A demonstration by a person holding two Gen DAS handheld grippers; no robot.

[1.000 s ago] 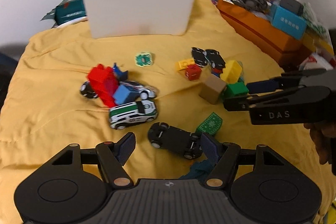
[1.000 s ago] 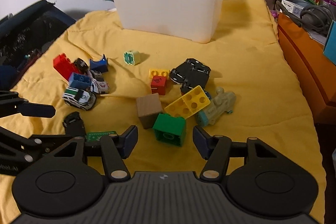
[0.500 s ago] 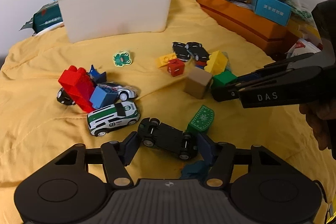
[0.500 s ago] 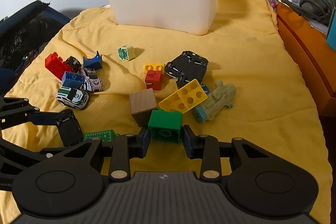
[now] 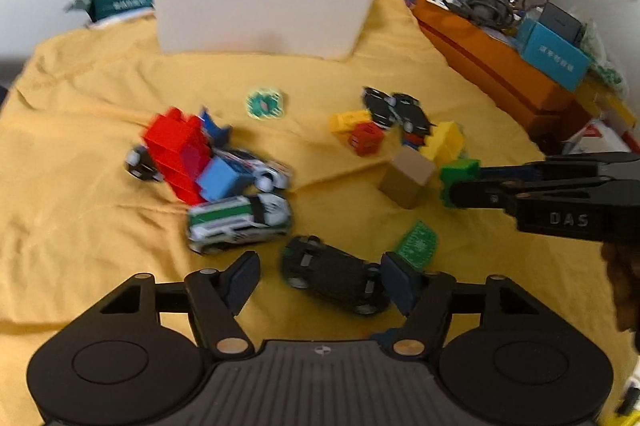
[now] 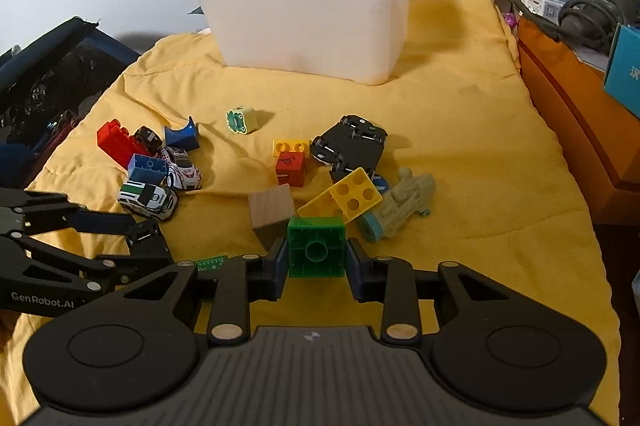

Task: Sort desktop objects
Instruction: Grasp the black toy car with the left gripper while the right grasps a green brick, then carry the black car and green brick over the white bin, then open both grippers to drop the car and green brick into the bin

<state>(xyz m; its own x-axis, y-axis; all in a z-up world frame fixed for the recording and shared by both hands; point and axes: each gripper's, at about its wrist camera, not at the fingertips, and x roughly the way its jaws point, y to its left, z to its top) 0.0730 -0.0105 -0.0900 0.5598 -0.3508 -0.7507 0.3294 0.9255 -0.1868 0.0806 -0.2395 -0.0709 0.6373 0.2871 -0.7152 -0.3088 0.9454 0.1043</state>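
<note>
My right gripper [image 6: 317, 258] is shut on a green brick [image 6: 317, 245] and holds it tilted a little above the yellow cloth; it also shows in the left wrist view [image 5: 458, 172]. My left gripper [image 5: 320, 276] is open around an overturned black toy car [image 5: 334, 274] that lies on the cloth. A wooden cube [image 6: 272, 216], a yellow brick [image 6: 348, 195], a grey-green toy train [image 6: 404, 204] and a red cube [image 6: 291, 168] lie just beyond the green brick. A white plastic bin [image 6: 308, 22] stands at the back.
On the left lie a red brick [image 5: 176, 146], a blue brick [image 5: 220, 178], a green-and-white car [image 5: 240, 222] and a white car [image 5: 260, 168]. A green card [image 5: 416, 244] lies by the black car. An orange box [image 5: 492, 66] with clutter borders the right edge.
My right gripper has closed on the green brick and lifted it off the cloth. My left gripper has pulled back slightly and stays open around the black car.
</note>
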